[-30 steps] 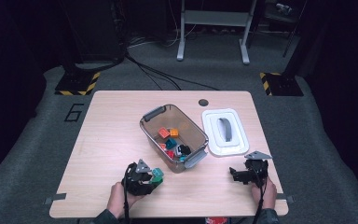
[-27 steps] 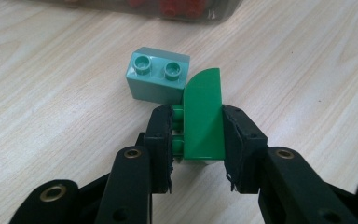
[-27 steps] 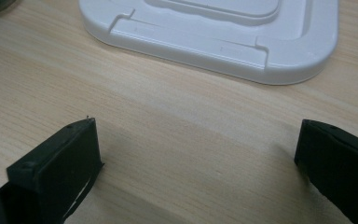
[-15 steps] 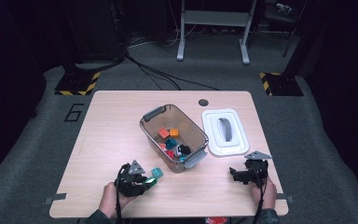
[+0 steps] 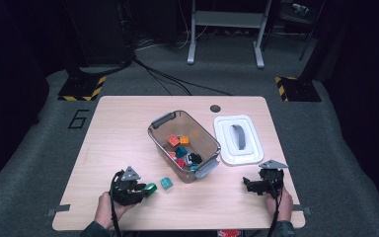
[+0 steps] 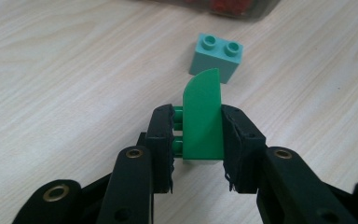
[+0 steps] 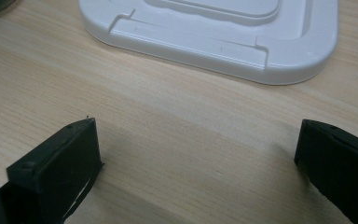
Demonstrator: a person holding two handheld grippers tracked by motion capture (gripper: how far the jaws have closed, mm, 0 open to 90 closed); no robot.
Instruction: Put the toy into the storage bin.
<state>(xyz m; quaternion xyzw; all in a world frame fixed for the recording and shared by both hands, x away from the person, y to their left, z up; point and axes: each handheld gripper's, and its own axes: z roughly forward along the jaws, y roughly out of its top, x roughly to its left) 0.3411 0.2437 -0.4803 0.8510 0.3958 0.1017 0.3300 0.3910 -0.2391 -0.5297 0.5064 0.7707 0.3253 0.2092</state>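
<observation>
Near the tabletop's front edge, left gripper (image 6: 198, 142) jaws clamp a green brick (image 6: 203, 119); teal brick (image 5: 166, 183) already out, more remain in the bin (image 5: 164, 120); right gripper (image 7: 196, 158) jaws gape, idle.

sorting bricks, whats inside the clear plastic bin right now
Inside the clear brown-tinted plastic bin lie small toy bricks: orange, teal, red, and one black-and-white. Any bricks beneath these are covered.

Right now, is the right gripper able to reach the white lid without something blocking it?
Probably yes. The right gripper stands open and holds nothing, and only bare table lies between its jaws and the near edge of the white lid. The clear bin sits off to the side.
</observation>
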